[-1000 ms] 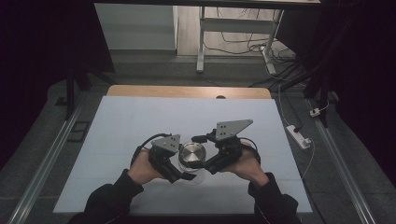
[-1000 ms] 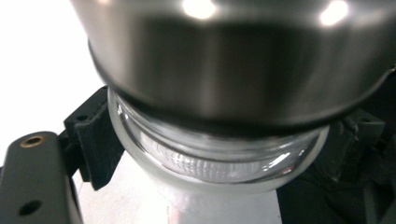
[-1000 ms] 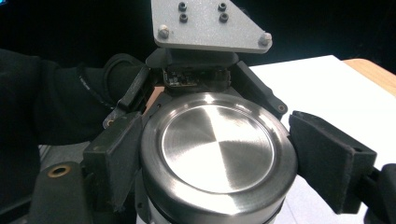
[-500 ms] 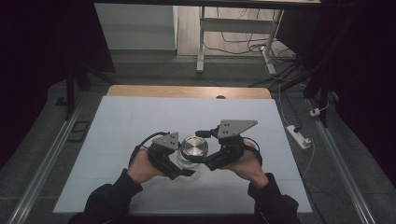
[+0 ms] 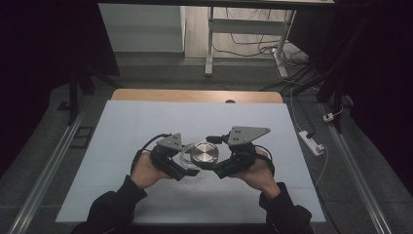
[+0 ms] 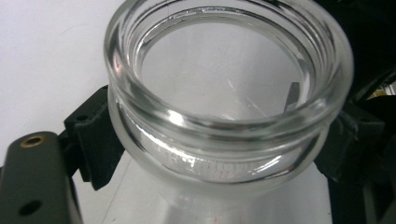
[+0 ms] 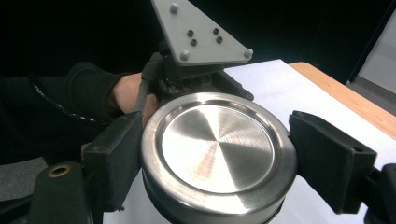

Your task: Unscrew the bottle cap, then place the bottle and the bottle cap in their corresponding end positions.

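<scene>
One clear glass jar (image 6: 224, 107), open-mouthed and thread-necked, is clamped in the left claw (image 5: 187, 165). One brushed-steel lid (image 7: 217, 144) is gripped by the right claw (image 5: 214, 165) above the table (image 5: 146, 122).

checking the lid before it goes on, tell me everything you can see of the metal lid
The metal lid is round, brushed silver steel with a flat centre, fine circular machining marks and a raised rim. It looks clean and undented. The right claw is shut on it, black pads pressing its rim from both sides, top face toward the camera. In the high view it is held above the white table, beside the glass jar.
</scene>
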A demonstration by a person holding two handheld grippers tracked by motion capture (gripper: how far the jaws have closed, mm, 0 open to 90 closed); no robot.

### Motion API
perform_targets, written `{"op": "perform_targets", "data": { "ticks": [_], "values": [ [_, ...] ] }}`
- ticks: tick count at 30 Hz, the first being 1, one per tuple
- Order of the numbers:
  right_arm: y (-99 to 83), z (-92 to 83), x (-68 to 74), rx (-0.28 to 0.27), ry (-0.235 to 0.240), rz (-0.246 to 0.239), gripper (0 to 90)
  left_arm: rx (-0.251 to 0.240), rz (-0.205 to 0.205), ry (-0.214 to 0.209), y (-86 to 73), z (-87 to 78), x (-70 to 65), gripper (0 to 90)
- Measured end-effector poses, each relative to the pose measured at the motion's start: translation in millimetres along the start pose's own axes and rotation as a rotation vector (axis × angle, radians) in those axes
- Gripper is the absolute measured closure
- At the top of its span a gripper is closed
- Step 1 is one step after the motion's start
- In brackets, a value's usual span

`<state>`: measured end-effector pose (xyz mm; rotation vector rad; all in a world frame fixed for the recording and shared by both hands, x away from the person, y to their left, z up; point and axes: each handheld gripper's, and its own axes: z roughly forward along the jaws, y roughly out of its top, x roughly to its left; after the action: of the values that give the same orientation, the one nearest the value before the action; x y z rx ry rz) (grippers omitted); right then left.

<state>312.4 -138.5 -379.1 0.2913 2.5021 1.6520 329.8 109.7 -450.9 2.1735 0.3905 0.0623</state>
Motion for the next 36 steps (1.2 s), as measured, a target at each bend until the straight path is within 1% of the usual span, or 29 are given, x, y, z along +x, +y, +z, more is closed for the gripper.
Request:
{"op": "perform_targets", "data": {
  "ticks": [5,7,11,13,14,21,26,32,36],
  "values": [
    [-2.0,0.4,1.8,0.009,-0.014,0.012,19.5,-0.012,-0.034,0.028,-3.2,-1.5,4.8,15.9],
    [-3.3,1.3,2.7,0.013,-0.017,0.011,19.5,-0.007,-0.033,0.040,-3.8,-2.5,6.8,15.9],
    [-6.5,3.7,5.6,0.024,-0.014,0.008,19.5,-0.018,-0.052,0.061,-4.5,-3.3,8.8,15.9],
    [-8.1,4.6,7.2,0.027,-0.014,0.009,19.5,-0.016,-0.051,0.067,-4.6,-4.3,10.8,15.9],
    [-8.7,4.9,8.0,0.031,-0.015,0.007,19.5,-0.022,-0.058,0.071,-4.6,-4.2,11.1,15.9],
    [-14.5,7.3,14.1,0.044,-0.029,0.002,19.5,-0.024,-0.064,0.096,-3.4,-5.2,15.7,15.9],
    [-18.1,9.0,16.7,0.048,-0.036,0.005,19.5,-0.035,-0.072,0.112,-2.4,-5.7,18.0,15.9],
    [-22.5,9.9,19.8,0.042,-0.033,0.006,19.5,-0.038,-0.070,0.128,-0.1,-7.3,20.5,15.9],
    [-25.6,11.4,22.9,0.035,-0.027,0.004,19.5,-0.035,-0.061,0.137,2.3,-6.6,21.5,15.9]
  ]
}}
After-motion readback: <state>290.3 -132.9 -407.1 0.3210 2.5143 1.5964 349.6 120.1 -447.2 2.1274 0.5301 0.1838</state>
